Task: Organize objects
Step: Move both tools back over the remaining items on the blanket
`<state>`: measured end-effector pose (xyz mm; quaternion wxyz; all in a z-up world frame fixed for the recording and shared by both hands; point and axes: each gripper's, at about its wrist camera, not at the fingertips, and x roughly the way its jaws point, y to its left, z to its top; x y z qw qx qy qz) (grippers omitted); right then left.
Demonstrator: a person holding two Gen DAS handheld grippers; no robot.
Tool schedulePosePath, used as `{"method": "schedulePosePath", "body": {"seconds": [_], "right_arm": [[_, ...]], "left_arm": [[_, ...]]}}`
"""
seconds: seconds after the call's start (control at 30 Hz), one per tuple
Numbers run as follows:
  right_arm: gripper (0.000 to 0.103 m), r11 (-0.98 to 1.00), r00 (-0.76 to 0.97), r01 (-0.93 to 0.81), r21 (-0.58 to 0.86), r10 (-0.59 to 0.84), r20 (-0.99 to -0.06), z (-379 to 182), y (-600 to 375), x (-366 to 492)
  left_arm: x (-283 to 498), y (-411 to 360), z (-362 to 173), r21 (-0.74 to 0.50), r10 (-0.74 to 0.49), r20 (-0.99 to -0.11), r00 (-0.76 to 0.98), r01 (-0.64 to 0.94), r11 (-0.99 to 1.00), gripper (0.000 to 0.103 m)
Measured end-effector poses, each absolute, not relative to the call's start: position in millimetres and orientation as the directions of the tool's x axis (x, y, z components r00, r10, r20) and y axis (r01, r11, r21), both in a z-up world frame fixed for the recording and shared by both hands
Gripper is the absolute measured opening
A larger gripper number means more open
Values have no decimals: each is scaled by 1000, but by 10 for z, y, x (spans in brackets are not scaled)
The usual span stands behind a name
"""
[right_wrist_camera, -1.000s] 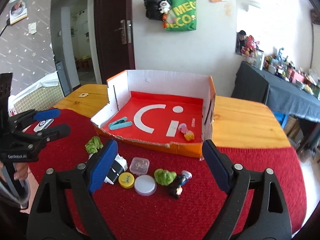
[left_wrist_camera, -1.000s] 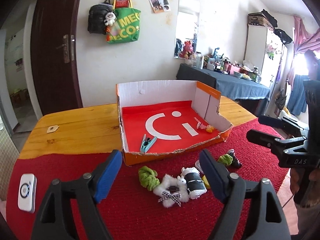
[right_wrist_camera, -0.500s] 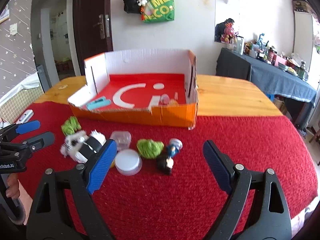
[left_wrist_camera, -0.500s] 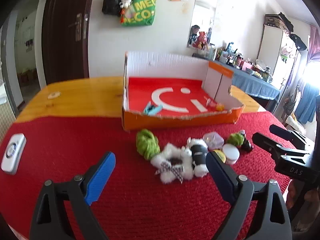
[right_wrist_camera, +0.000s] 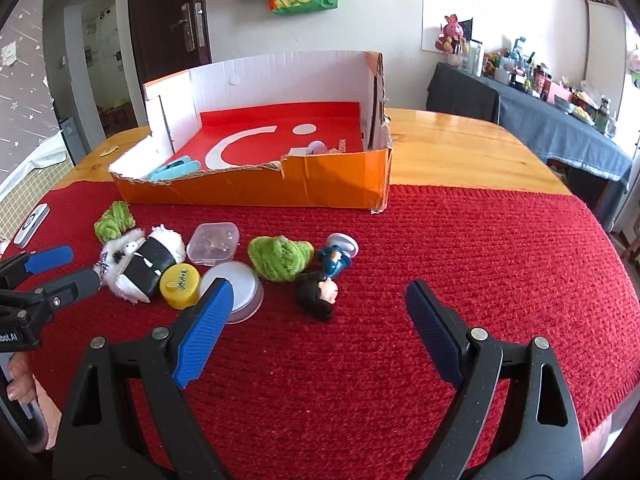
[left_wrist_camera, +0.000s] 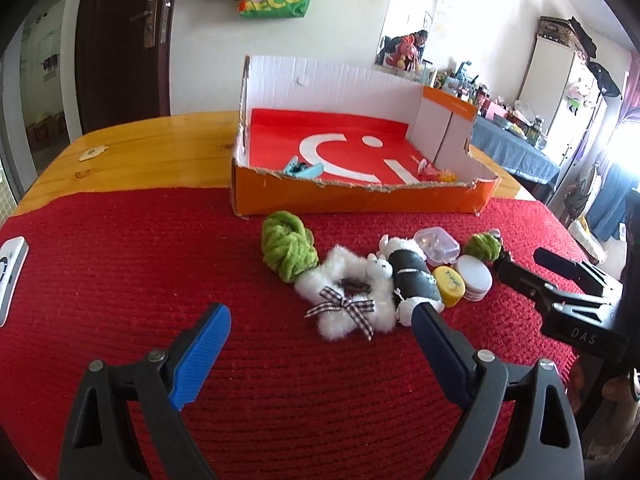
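Right now both of my tools hover empty above the red knitted cloth (right_wrist_camera: pixel 460 240) on the desk (right_wrist_camera: pixel 448 148), each with its jaws spread wide. Between and just beyond the tips of my left hand-held gripper (left_wrist_camera: pixel 320 344) lies the white fluffy hair tie (left_wrist_camera: pixel 344 300) with its checked bow, and touching it, beside the right-hand tip, the black-and-white plush toy (left_wrist_camera: pixel 408 276), whose long axis runs away from me. My right hand-held gripper (right_wrist_camera: pixel 318 310) has the small dark-haired figurine (right_wrist_camera: pixel 324 284) just ahead of its open gap, lying on its side, head towards me. So I judge each hand already has its nearest pick.

Beyond them sit two green yarn bundles (left_wrist_camera: pixel 288 246), soft and lumpy, a clear hard plastic case (right_wrist_camera: pixel 214 242), a yellow cap (right_wrist_camera: pixel 180 284) and a flat white lid (right_wrist_camera: pixel 240 288). Farther ahead stands the orange cardboard box (right_wrist_camera: pixel 320 188), torn along its low front wall, red inside, already holding a teal clip (right_wrist_camera: pixel 174 169).
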<state>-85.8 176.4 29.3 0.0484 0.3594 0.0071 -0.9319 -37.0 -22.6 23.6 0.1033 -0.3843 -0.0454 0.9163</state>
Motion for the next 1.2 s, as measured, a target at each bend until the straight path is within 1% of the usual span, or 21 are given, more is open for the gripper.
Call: {"method": "schedulePosePath", "body": {"seconds": [0.13, 0.5, 0.73, 1.0, 1.1, 1.2], "right_arm": [[89, -995, -720, 90, 35, -89, -688, 283, 1814, -896], [89, -994, -675, 103, 32, -93, -732, 254, 1832, -1006], [89, -995, -660, 93, 31, -85, -747, 249, 1896, -1044], [89, -995, -649, 92, 33, -85, -756, 243, 1964, -1059], [89, -994, -645, 102, 39, -96, -758, 245, 1954, -1074], [89, -993, -637, 113, 44, -106, -763, 237, 1937, -1094]], "left_arm": [[-443, -218, 184, -167, 239, -727, -644, -172, -971, 94], [-620, -166, 182, -134, 235, -773, -589, -210, -968, 94], [-692, -199, 164, -91, 197, -785, -587, -205, -974, 94], [-683, -280, 172, -88, 201, -787, -583, -216, -972, 94], [-680, -231, 169, -107, 231, -788, -570, -243, -964, 94], [-690, -155, 157, -73, 212, -789, -576, -255, -964, 94]]}}
